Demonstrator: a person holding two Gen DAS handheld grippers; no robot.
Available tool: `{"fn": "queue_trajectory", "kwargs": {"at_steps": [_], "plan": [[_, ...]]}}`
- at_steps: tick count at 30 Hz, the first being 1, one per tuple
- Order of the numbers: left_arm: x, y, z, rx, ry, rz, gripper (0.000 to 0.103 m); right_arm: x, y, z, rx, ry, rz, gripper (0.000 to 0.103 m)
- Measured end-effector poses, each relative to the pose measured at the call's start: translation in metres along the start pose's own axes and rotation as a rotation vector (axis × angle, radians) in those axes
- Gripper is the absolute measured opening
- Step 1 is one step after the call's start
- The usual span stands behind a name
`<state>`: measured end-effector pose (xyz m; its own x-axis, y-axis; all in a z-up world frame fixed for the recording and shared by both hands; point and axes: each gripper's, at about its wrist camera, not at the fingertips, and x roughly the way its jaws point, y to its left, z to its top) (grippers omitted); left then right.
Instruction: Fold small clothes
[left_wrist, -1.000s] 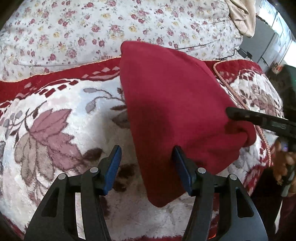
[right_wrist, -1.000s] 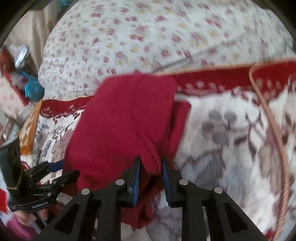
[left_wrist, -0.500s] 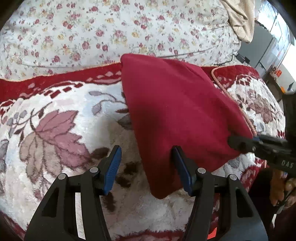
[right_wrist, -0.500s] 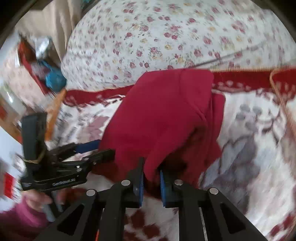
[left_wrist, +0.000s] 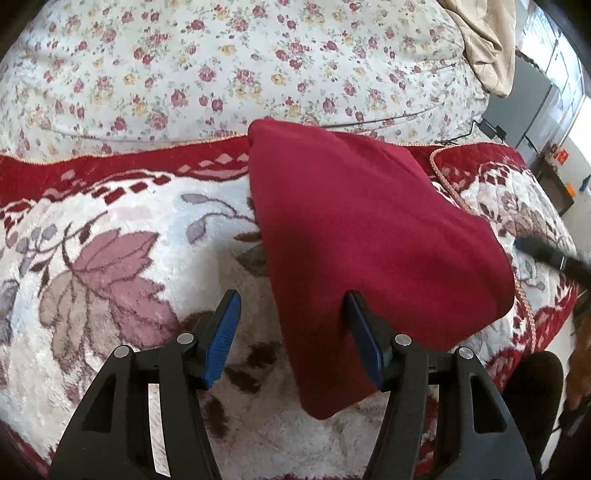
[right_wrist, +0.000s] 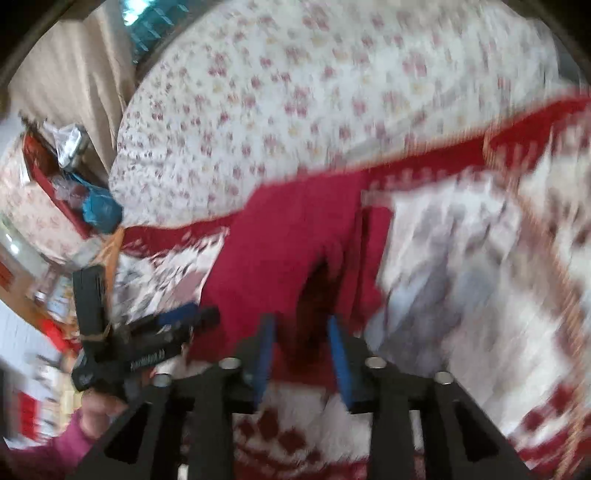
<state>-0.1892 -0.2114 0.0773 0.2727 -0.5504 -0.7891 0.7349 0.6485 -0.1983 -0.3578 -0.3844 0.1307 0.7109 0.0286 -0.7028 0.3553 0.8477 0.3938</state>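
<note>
Left wrist view alone shows the red garment (left_wrist: 362, 236) folded sharply.

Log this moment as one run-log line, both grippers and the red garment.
left gripper: open, beside garment edge | right gripper: open, garment released | red garment: folded, lying on plush blanket | right view blurred

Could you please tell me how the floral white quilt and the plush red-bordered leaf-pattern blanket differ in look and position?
The floral white quilt is thin cotton sprinkled with small roses; the plush red-bordered leaf-pattern blanket is fluffy, with large leaves and a red edge. The quilt is bunched up at the back; the blanket lies nearer the left tool. The folded dark red garment rests on the blanket, its far tip reaching the quilt's edge. Both are white-based bedding.
</note>
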Motion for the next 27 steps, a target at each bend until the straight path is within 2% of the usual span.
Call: {"fn": "queue_trajectory", "kwargs": {"at_steps": [2,4,7,10,11,13,17,20,24,26,27], "plan": [[0.000,-0.002,0.001,0.011,-0.018,0.013,0.059,-0.004,0.013,0.014,-0.044,-0.060,-0.047,0.033],[0.002,-0.004,0.002,0.015,-0.020,0.018,0.059,0.006,0.017,0.032,-0.024,-0.073,-0.044,0.040],[0.005,-0.006,0.002,0.033,-0.022,0.026,0.061,0.045,0.016,0.049,-0.027,-0.017,-0.079,0.040],[0.005,-0.007,0.001,0.050,-0.020,0.020,0.062,0.089,-0.004,0.045,-0.029,0.056,-0.209,0.040],[0.006,-0.008,0.001,0.052,-0.019,0.020,0.062,0.098,-0.014,0.038,-0.018,0.069,-0.224,0.039],[0.008,-0.008,0.001,0.057,-0.017,0.020,0.063,0.095,-0.029,0.025,0.051,0.019,-0.163,0.040],[0.007,-0.008,0.002,0.048,-0.021,0.017,0.064,0.082,-0.025,0.022,0.046,0.015,-0.162,0.040],[0.006,-0.006,0.004,0.031,-0.025,0.005,0.064,0.076,-0.020,0.024,0.047,0.012,-0.147,0.049],[0.009,0.003,0.015,-0.028,0.005,-0.071,0.064,0.076,-0.026,0.031,0.044,0.005,-0.152,0.050],[0.013,0.008,0.024,-0.072,0.024,-0.129,0.066,0.080,-0.031,0.039,0.055,0.011,-0.137,0.059],[0.016,0.012,0.029,-0.098,0.032,-0.160,0.073,0.084,-0.035,0.043,0.058,0.019,-0.140,0.072]]}}
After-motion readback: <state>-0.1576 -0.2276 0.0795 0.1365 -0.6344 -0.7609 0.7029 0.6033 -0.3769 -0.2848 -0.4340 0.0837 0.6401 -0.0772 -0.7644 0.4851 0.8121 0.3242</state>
